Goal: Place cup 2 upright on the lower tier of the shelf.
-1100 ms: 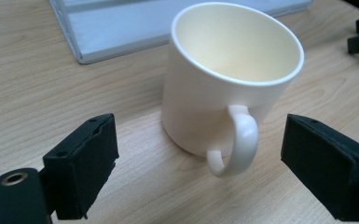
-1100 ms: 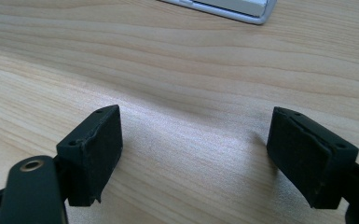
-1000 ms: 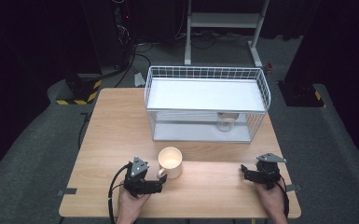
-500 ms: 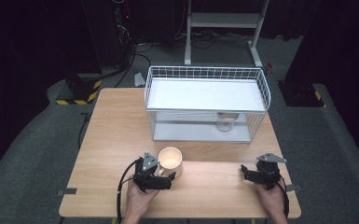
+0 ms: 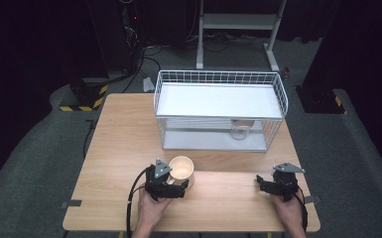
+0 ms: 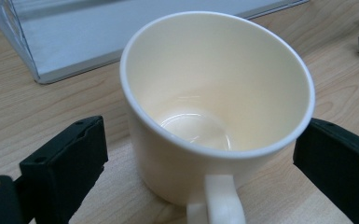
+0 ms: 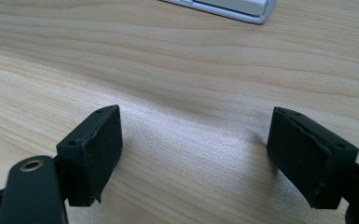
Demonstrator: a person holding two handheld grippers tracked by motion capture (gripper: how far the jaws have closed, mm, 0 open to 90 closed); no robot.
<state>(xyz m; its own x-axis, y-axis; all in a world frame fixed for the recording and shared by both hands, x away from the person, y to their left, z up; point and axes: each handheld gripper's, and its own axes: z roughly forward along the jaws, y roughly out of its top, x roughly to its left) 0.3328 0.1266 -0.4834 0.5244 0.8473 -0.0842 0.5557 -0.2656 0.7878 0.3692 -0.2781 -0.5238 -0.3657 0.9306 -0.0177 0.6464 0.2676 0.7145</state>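
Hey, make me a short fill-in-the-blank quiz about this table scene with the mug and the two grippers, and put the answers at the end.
1. The mug stands upright on the ____ table.
2. The mug's handle points toward the ____ gripper, whose fingers sit on either side of the mug, not pressing it.
3. Behind the mug stands a white wire ____ with a glass on its lower level.
4. The right gripper holds ____ between its open fingers.

Answers: wooden; left; rack; nothing

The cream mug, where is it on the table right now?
In the high view the cream mug stands upright on the wooden table, near the front, left of centre, between the left gripper's open jaws and just in front of the white wire basket.
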